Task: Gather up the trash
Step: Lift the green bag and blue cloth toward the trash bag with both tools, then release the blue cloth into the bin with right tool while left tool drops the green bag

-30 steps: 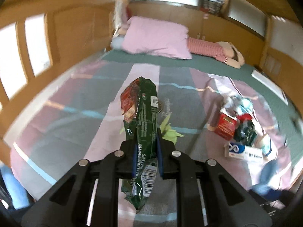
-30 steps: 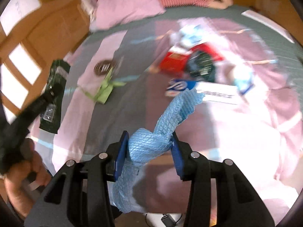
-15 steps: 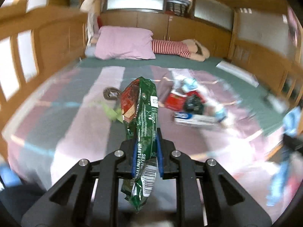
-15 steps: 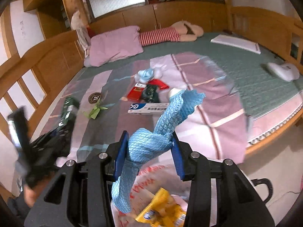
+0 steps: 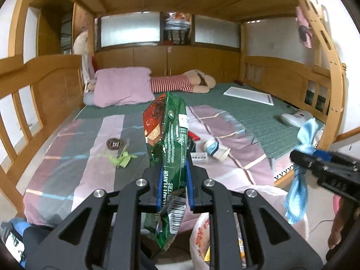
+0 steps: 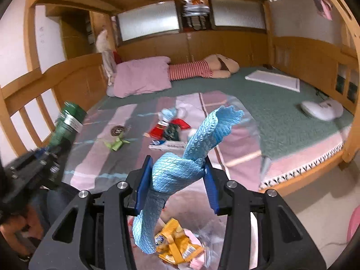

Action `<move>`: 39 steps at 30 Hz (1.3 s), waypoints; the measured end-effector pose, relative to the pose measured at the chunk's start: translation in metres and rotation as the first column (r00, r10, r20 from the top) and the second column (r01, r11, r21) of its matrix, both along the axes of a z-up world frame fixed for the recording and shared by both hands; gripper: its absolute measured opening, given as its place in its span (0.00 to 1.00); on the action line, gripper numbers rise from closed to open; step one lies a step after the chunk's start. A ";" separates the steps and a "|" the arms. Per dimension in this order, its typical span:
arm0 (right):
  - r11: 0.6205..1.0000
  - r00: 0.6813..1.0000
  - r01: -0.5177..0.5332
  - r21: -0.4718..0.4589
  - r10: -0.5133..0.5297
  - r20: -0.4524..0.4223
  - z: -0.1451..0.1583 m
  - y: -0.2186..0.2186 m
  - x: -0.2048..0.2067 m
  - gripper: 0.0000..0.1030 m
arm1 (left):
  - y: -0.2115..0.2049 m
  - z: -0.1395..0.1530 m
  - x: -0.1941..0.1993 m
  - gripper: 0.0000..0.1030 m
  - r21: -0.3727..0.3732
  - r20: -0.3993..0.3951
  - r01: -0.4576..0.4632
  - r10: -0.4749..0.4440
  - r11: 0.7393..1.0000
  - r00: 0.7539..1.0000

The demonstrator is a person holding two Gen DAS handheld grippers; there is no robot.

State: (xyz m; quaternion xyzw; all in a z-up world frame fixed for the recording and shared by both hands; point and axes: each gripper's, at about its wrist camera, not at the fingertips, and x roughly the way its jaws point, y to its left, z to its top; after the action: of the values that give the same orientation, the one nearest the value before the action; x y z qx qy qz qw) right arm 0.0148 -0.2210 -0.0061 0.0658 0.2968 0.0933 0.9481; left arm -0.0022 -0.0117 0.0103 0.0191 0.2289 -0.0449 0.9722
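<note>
**Both loads held over trash bag, drop pending**

Green wafer wrapper (image 5: 167,148) pinched upright at mid-length by left gripper (image 5: 173,187), fingers nearly closed on it; top standing above the fingers, barcode end hanging below. Blue cloth (image 6: 180,173) bunched between the fingers of right gripper (image 6: 176,183), clamped partway closed; tail dangling toward trash bag (image 6: 202,243). Held off the bed, probably for release into the bag, which already holds a yellow wrapper (image 6: 175,245). More litter on bed (image 5: 252,112): red packet (image 6: 158,130), white box (image 6: 167,145), green scrap (image 5: 121,158).
</note>
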 end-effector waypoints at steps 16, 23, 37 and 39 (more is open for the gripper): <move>0.998 0.987 -0.056 -0.040 0.049 -0.152 -0.036 -0.006 -0.003 0.43 | -0.020 0.004 -0.009 0.17 0.017 0.003 0.062 -0.062 0.998 0.998; 0.999 0.972 -0.049 -0.017 0.044 -0.229 -0.061 -0.009 -0.006 0.64 | -0.029 -0.006 -0.006 0.17 0.019 -0.029 0.093 -0.093 0.995 0.995; 0.979 0.980 0.167 0.117 -0.153 -0.125 -0.039 -0.064 -0.018 0.75 | -0.076 -0.064 0.005 0.18 -0.015 -0.245 0.328 -0.322 0.944 0.915; 0.972 0.976 0.197 0.131 -0.182 -0.120 -0.039 -0.072 -0.020 0.75 | -0.088 -0.082 0.007 0.21 -0.025 -0.311 0.391 -0.379 0.920 0.872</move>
State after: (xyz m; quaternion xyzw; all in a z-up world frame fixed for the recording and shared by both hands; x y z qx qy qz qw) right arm -0.0050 -0.2928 -0.0447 0.1661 0.3322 0.0196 0.9283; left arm 0.0050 -0.1001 -0.0713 0.0756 0.3711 -0.2353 0.8951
